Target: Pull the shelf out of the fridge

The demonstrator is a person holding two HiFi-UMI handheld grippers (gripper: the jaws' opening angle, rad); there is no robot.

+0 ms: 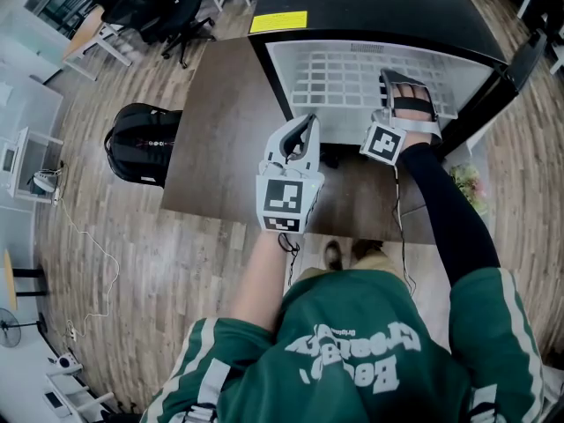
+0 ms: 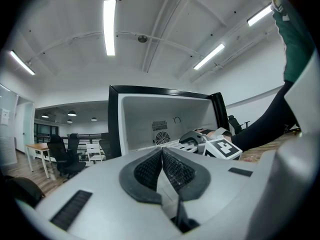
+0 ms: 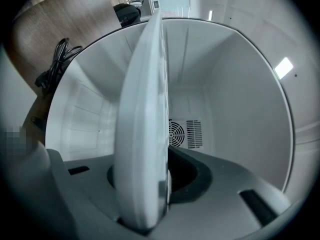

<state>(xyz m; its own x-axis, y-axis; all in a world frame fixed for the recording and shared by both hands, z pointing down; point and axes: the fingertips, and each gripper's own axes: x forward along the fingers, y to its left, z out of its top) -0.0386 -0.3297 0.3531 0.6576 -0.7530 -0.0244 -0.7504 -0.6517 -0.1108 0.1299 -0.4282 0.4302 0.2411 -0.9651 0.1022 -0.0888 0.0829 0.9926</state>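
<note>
A small black fridge (image 1: 379,7) stands open on a brown table (image 1: 220,130). Its white grid shelf (image 1: 344,73) sticks partly out of the white interior. My right gripper (image 1: 404,88) is shut on the shelf's front edge at the right side. In the right gripper view the shelf (image 3: 142,129) runs edge-on between the pads, into the cavity. My left gripper (image 1: 300,129) hovers over the table just in front of the fridge, shut on nothing. In the left gripper view its pads (image 2: 150,170) meet, with the fridge (image 2: 150,114) and the right gripper (image 2: 197,138) beyond.
The fridge door (image 1: 520,69) hangs open at the right. A black backpack (image 1: 141,144) lies on the wooden floor left of the table. Office chairs (image 1: 167,11) and desks stand at the far left. A cable (image 1: 88,245) trails across the floor.
</note>
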